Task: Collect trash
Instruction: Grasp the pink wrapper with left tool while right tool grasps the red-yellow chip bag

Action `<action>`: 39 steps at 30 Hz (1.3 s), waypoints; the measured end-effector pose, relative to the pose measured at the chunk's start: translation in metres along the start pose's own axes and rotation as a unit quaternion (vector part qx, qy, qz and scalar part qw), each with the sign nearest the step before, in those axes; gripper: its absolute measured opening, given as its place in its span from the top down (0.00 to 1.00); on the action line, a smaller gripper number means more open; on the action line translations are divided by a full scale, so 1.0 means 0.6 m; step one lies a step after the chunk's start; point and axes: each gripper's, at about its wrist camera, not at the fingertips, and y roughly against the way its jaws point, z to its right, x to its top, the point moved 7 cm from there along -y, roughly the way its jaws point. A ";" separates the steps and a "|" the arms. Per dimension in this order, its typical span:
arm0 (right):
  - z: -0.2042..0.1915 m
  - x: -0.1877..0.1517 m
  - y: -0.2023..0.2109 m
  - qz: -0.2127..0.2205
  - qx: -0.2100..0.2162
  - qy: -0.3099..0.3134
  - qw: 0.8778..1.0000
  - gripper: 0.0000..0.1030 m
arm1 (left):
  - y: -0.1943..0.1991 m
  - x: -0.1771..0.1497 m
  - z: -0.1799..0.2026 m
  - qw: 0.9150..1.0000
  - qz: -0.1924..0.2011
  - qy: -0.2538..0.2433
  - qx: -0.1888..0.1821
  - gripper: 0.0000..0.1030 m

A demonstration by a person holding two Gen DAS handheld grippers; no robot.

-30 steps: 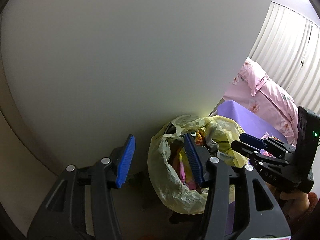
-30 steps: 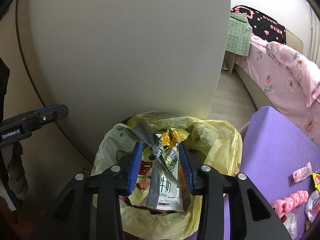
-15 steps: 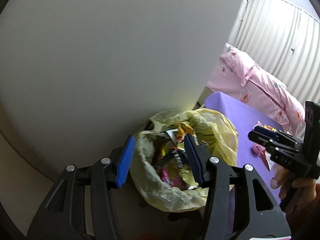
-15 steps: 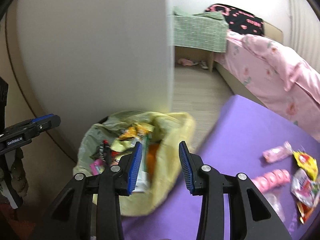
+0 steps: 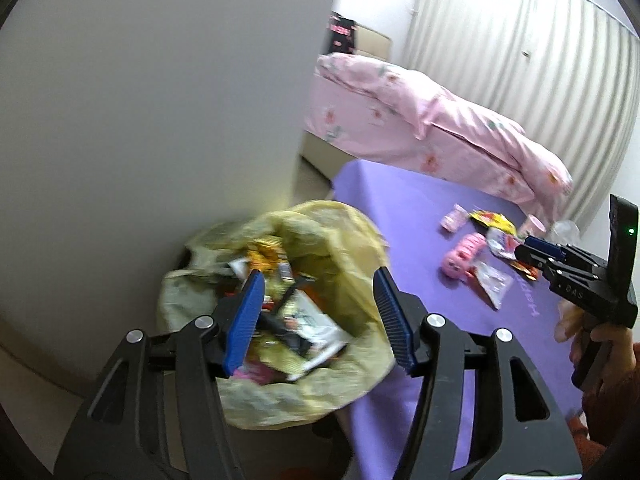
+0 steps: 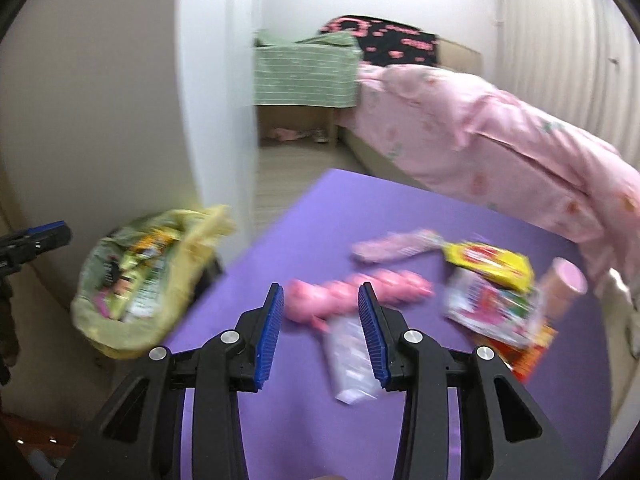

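We have swung our right hand-held gripper away from the trash bag to the wrappers on the purple surface, parted and empty; our left hand-held gripper, opening, empty, hangs over the bag, so another pickup seems next

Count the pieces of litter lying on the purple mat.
7: pale pink wrapper farthest; yellow packet right of it; pink ridged tray centre; clear plastic sachet nearest; multicoloured packet; red-orange packet beneath it; pink cylindrical cup rightmost. Blur may hide more.
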 end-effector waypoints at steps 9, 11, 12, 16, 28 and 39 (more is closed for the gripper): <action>0.158 -0.111 0.029 -0.033 -0.053 -0.085 0.994 0.54 | -0.086 -0.028 0.142 0.993 -0.046 -0.060 -0.090 0.48; 0.186 -0.133 0.032 -0.038 -0.058 -0.099 0.993 0.48 | -0.114 -0.026 0.180 0.988 -0.056 -0.080 -0.116 0.48; 0.197 -0.139 0.033 -0.040 -0.060 -0.103 0.992 0.48 | -0.127 -0.020 0.200 0.986 -0.056 -0.092 -0.129 0.48; 0.236 -0.150 0.034 -0.041 -0.078 -0.119 0.989 0.43 | -0.192 0.024 0.289 0.970 -0.043 -0.170 -0.169 0.48; 0.301 -0.132 0.021 -0.048 -0.113 -0.093 0.988 0.43 | -0.474 0.102 0.384 0.944 -0.175 -0.241 -0.143 0.50; 0.360 -0.109 -0.032 -0.057 -0.112 -0.187 0.974 0.43 | -0.470 0.100 0.381 0.955 -0.190 -0.204 -0.102 0.92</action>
